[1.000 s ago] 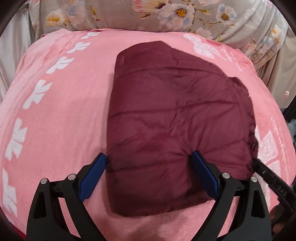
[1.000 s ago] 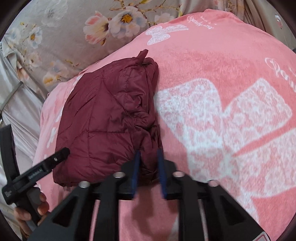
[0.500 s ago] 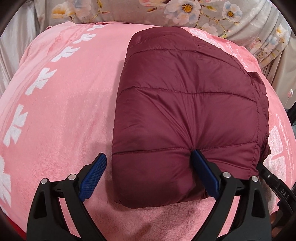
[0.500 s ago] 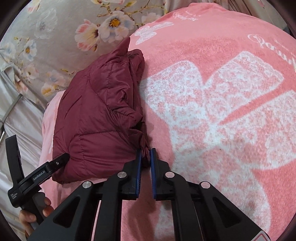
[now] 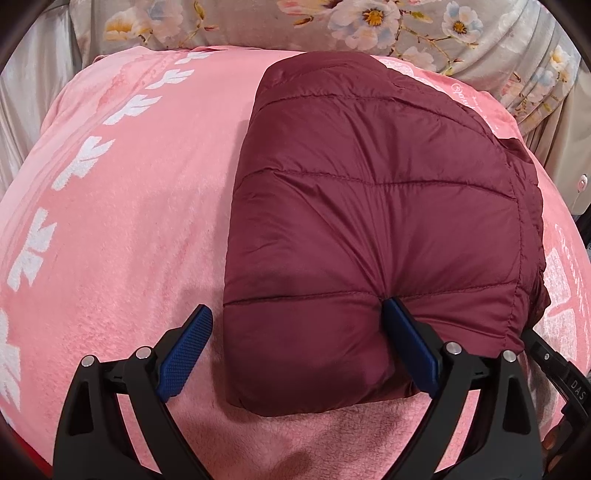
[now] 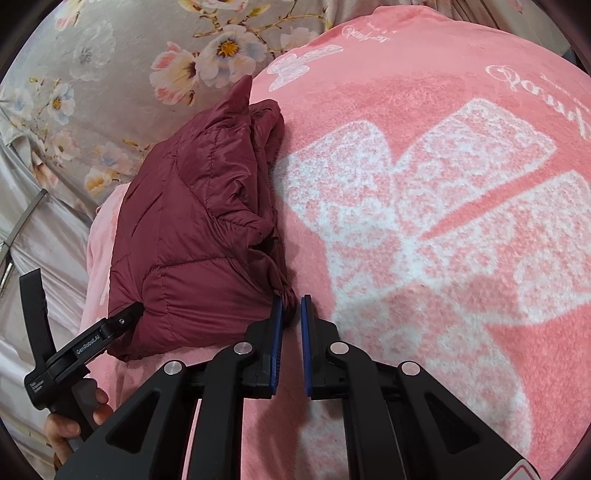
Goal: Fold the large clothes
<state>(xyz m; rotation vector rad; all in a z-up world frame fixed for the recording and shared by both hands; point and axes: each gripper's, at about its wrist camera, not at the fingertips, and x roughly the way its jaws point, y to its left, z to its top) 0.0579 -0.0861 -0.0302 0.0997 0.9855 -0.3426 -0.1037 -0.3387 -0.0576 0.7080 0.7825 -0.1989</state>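
The dark maroon quilted puffer jacket (image 5: 373,236) lies folded into a thick, compact, roughly rectangular bundle on the pink fleece blanket with white butterfly patterns (image 5: 122,229), towards its far side near the grey floral bedsheet (image 5: 369,22). The main folds look done — what seems left is tidying, since the edge on the right-hand side shows loose, bunched layers and a small peak of fabric sticks up at the far corner. The right gripper (image 6: 291,314) is pinched nearly closed on a small tuft of that loose near corner. The left gripper (image 5: 297,328) stands wide, one finger pressing into the top of the bundle and the other on the blanket beside it — steadying rather than gripping, by my reading.
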